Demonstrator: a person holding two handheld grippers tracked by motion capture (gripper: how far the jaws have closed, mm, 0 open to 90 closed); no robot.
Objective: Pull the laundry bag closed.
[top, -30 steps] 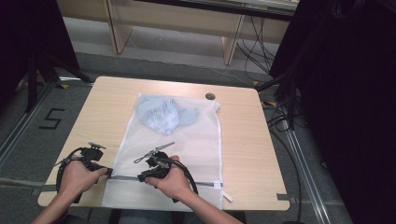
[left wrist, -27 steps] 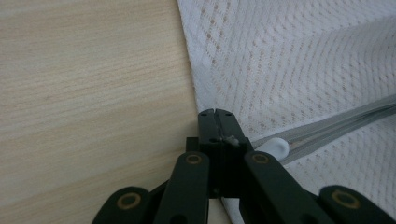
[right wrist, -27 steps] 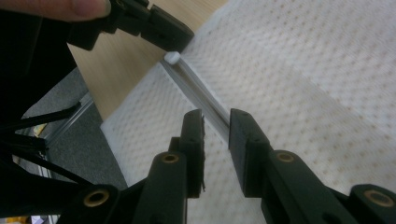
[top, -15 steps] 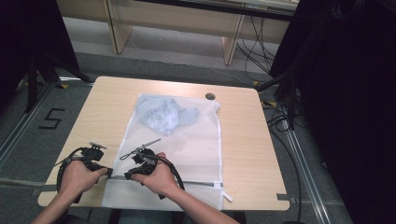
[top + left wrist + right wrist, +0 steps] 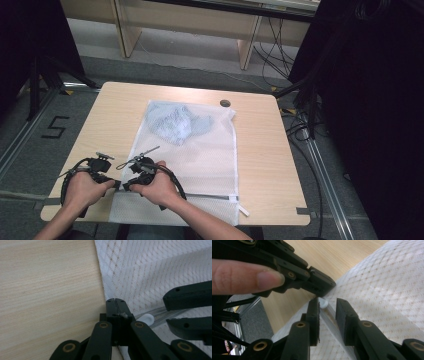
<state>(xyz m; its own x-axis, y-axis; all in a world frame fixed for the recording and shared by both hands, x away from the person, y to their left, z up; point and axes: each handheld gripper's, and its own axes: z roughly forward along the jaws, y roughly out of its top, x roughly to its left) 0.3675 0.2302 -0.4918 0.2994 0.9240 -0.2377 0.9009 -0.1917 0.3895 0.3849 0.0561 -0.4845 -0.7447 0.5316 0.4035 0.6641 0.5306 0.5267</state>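
A white mesh laundry bag [image 5: 200,155] lies flat on the wooden table [image 5: 260,150], with pale blue clothing [image 5: 172,122] bunched at its far end. My left gripper [image 5: 116,184] is shut on the bag's near left corner [image 5: 110,293], beside the zipper. My right gripper [image 5: 328,307] sits close to the right of it. Its jaws have just been opening and now stand open astride the zipper track [image 5: 329,320], with the white zipper pull [image 5: 323,303] at their tips. In the left gripper view the pull [image 5: 147,319] lies just right of the shut jaws.
A round cable hole [image 5: 225,103] is in the table's far edge. A white tab [image 5: 243,210] sticks out at the zipper's right end. Dark curtains and cables [image 5: 300,125] stand to the right. The floor at left bears a number mark [image 5: 55,127].
My right hand has slid left along the bag's near edge, ending next to the left gripper. Its jaws have spread wider. The left hand has stayed put.
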